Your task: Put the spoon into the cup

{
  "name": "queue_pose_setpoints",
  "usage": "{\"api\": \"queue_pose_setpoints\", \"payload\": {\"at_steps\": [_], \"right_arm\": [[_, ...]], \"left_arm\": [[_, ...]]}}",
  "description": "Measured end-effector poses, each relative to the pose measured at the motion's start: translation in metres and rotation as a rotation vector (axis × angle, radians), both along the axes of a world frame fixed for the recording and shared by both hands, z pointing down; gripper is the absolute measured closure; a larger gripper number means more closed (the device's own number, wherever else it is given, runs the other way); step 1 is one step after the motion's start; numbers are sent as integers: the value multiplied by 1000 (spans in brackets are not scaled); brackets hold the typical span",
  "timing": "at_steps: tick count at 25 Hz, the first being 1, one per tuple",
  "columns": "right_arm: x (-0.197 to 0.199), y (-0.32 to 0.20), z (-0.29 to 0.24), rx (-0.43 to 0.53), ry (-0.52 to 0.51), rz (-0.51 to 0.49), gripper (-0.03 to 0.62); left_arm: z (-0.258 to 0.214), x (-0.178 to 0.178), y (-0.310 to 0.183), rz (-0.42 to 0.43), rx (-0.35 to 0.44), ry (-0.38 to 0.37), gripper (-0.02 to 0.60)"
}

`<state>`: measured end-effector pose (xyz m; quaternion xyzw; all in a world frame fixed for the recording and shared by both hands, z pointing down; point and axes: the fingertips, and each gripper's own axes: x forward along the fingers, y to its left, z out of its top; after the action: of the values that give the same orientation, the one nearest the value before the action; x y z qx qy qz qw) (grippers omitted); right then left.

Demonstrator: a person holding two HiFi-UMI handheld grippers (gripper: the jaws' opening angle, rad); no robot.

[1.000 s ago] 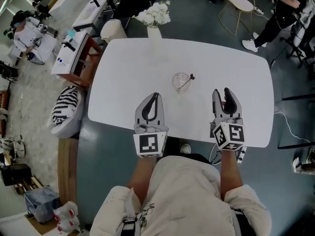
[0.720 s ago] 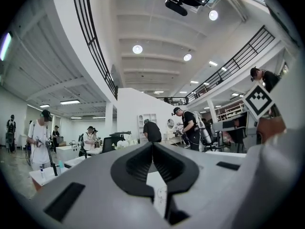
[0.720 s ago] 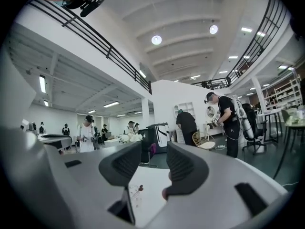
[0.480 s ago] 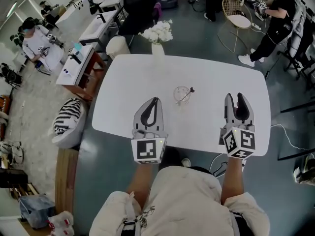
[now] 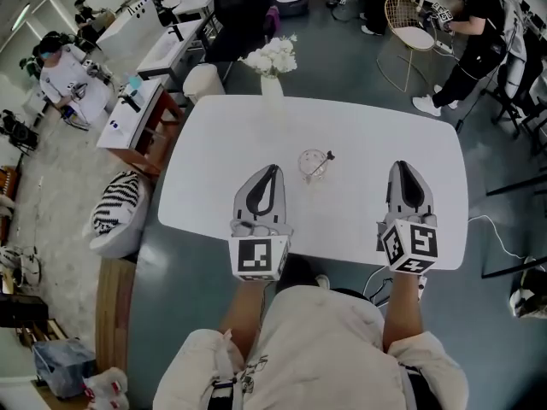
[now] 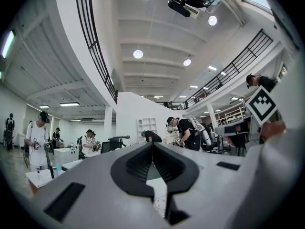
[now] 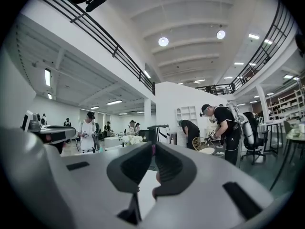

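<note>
A clear glass cup [image 5: 314, 164] stands mid-table on the white table [image 5: 214, 143], and the dark-handled spoon [image 5: 325, 160] rests inside it, leaning to the right. My left gripper [image 5: 271, 170] hovers just left of the cup, shut and holding nothing; its tips meet in the left gripper view [image 6: 152, 145]. My right gripper [image 5: 405, 166] hangs farther right of the cup, near the table's right side. Its jaws have just been closing, with nothing between them, and the tips touch in the right gripper view [image 7: 153, 145]. Both grippers point level across the table.
A white vase of white flowers [image 5: 272, 58] stands at the table's far edge. A striped pouf [image 5: 115, 199] sits left of the table, and a wire chair [image 5: 413, 11] is at the back right. People work at benches in the background.
The right gripper's jaws, wide open in both earlier frames, are now together. That gripper also shifted a little to the right. The left gripper stayed shut; cup and spoon did not move.
</note>
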<state>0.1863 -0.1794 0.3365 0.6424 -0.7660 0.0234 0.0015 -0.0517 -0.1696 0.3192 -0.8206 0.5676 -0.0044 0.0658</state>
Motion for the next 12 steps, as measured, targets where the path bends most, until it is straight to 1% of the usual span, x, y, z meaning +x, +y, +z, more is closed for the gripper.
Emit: {"api": "queue_pose_setpoints", "payload": {"at_steps": [3, 7, 12], "right_arm": [[0, -2, 2, 0, 11, -3, 606], [0, -3, 1, 14, 27, -6, 606], [6, -3, -3, 23, 24, -1, 606]], "left_arm": [[-1, 4, -2, 1, 6, -6, 574], [1, 8, -5, 7, 3, -11, 574], [-3, 16, -7, 13, 9, -9, 574]]}}
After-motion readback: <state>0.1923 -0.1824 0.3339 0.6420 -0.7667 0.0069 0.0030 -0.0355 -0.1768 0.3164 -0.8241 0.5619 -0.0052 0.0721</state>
